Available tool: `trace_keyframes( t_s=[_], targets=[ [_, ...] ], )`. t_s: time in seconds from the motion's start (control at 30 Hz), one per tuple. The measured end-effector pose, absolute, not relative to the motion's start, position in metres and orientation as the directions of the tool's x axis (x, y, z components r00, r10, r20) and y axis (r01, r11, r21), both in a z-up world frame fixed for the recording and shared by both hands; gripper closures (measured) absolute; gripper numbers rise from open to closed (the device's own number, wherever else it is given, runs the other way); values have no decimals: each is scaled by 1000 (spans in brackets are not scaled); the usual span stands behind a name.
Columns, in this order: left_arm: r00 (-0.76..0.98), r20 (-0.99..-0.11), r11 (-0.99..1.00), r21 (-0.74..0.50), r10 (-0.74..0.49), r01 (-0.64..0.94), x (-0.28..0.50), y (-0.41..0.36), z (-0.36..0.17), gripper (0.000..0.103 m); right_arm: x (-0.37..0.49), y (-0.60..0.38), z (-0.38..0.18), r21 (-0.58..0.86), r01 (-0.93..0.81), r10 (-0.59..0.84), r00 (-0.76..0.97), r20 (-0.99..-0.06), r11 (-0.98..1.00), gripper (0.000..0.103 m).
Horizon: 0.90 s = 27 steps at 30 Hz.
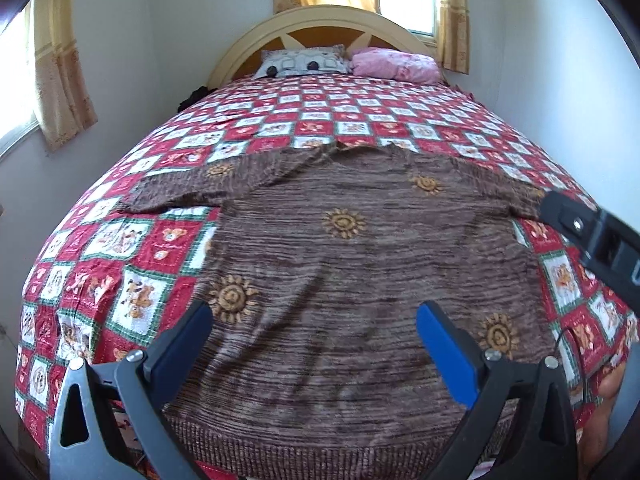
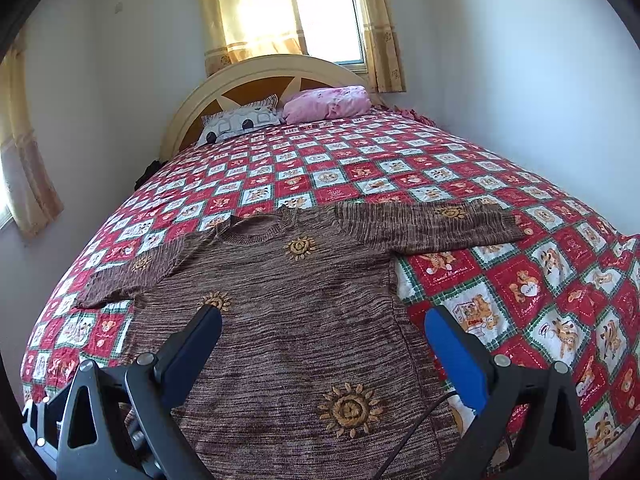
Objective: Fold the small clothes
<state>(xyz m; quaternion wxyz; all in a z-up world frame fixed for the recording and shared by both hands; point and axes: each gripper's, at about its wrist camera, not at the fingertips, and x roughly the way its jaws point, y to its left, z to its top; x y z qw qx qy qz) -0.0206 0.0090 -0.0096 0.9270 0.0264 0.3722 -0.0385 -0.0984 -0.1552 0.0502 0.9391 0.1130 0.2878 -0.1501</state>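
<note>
A brown knitted sweater with orange sun motifs [image 1: 360,264] [image 2: 288,320] lies flat and face-up near the foot of the bed, both sleeves spread sideways, hem nearest the cameras. Under it is a red, white and green checked quilt [image 1: 360,120] [image 2: 520,280]. Beyond, a patterned grey pillow [image 1: 300,63] and a pink pillow [image 2: 328,102] rest against a cream arched headboard [image 1: 320,20], below a curtained window [image 2: 328,20]. The left gripper [image 1: 316,340] and right gripper [image 2: 324,344] both hover over the sweater's lower half, blue-padded fingers spread wide, gripping nothing.
</note>
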Motion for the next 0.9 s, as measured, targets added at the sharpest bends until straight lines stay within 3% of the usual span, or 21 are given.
trace_keyframes(
  t_s=[0.3,0.9],
  targets=[
    [747,-664,995,81,10,58,-14,13,-7,0,-98,-154,50,122,348,-221,789,-573,930,1],
    [736,-676,996,78,18,47,-10,16,-10,0,-99,-153,46,114,348,-224,787,-575,931,1]
  ],
)
